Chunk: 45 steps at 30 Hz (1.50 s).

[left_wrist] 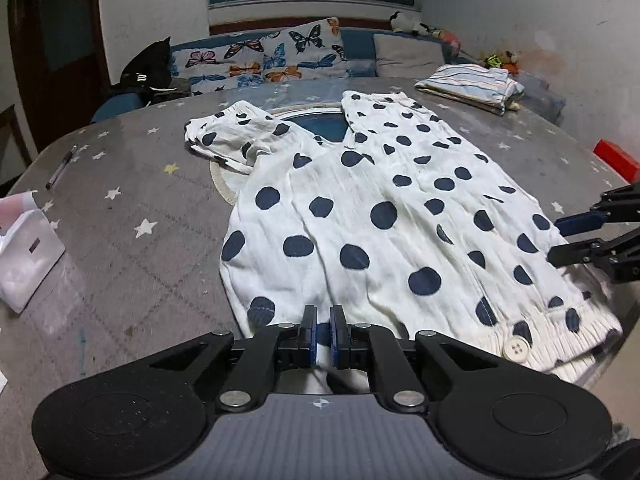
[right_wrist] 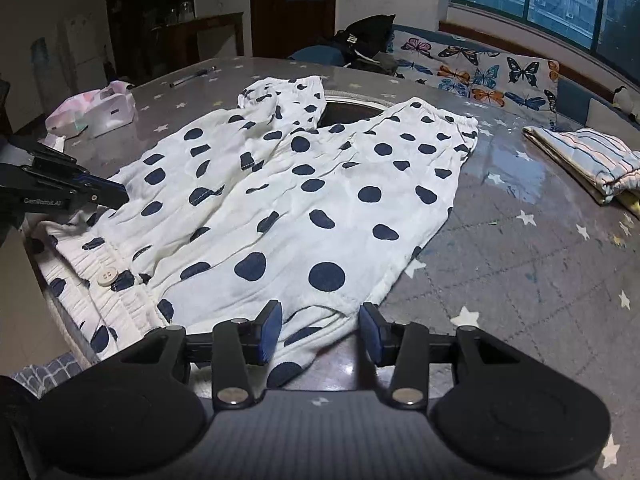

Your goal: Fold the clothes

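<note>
I see the polka-dot trousers (left_wrist: 380,216) spread flat across my star-patterned table (left_wrist: 132,200), waistband at the near edge. My left gripper (left_wrist: 323,330) is pinching the trousers' near hem. My right gripper (right_wrist: 320,330) stands spread, its fingers straddling the waistband corner without pressing.

Two low wrist views, near — shared trousers (left_wrist: 380,216)
</note>
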{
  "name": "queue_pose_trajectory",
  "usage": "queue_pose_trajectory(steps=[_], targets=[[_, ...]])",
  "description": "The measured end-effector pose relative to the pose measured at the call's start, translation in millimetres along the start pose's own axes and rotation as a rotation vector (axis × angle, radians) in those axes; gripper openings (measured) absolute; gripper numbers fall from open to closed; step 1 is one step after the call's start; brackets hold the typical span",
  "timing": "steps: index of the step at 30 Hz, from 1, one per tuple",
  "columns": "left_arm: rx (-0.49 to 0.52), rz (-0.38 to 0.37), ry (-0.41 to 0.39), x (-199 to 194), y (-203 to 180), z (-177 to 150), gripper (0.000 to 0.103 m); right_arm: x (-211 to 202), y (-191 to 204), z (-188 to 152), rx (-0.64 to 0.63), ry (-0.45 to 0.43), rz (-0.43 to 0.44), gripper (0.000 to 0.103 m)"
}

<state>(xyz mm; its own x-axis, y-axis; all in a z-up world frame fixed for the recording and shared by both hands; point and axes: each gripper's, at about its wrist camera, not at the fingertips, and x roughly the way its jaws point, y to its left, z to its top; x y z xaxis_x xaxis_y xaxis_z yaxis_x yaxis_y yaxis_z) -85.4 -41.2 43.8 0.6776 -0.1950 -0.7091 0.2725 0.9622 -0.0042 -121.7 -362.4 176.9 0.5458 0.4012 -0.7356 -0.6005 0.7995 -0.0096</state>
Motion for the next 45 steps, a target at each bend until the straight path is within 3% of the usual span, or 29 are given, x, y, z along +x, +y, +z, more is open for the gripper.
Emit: queue_pose_trajectory(steps=[8, 12, 16, 19, 23, 33, 38, 41, 44, 45], targets=[[0.001, 0.001, 0.03, -9, 7, -2, 0.01, 1, -4, 24, -0.008, -0.05, 0.013, 0.043], [-0.023, -0.006, 0.003, -15, 14, 16, 0.01, 17, -10, 35, 0.006, -0.047, 0.014, 0.043], [-0.023, 0.034, -0.023, -8, 21, 38, 0.012, 34, -19, 41, 0.03, -0.041, 0.013, 0.044], [-0.03, 0.063, -0.038, 6, 28, 56, 0.013, 42, -24, 43, 0.04, -0.043, 0.007, 0.046], [-0.065, 0.11, -0.064, 30, 47, 86, 0.027, 49, -26, 44, 0.036, -0.051, -0.001, 0.051], [-0.19, 0.235, -0.075, 106, 116, 147, 0.032, 60, -29, 42, 0.054, -0.067, 0.017, 0.059], [-0.233, 0.243, -0.057, 139, 139, 160, 0.032, 61, -27, 41, 0.055, -0.079, 0.018, 0.064], [-0.238, 0.233, -0.052, 152, 145, 165, 0.03, 60, -27, 40, 0.059, -0.084, 0.02, 0.066], [-0.202, 0.215, -0.037, 163, 145, 167, 0.009, 60, -26, 39, 0.052, -0.087, 0.019, 0.069], [-0.191, 0.218, -0.04, 165, 145, 168, 0.006, 60, -26, 38, 0.048, -0.088, 0.018, 0.07]])
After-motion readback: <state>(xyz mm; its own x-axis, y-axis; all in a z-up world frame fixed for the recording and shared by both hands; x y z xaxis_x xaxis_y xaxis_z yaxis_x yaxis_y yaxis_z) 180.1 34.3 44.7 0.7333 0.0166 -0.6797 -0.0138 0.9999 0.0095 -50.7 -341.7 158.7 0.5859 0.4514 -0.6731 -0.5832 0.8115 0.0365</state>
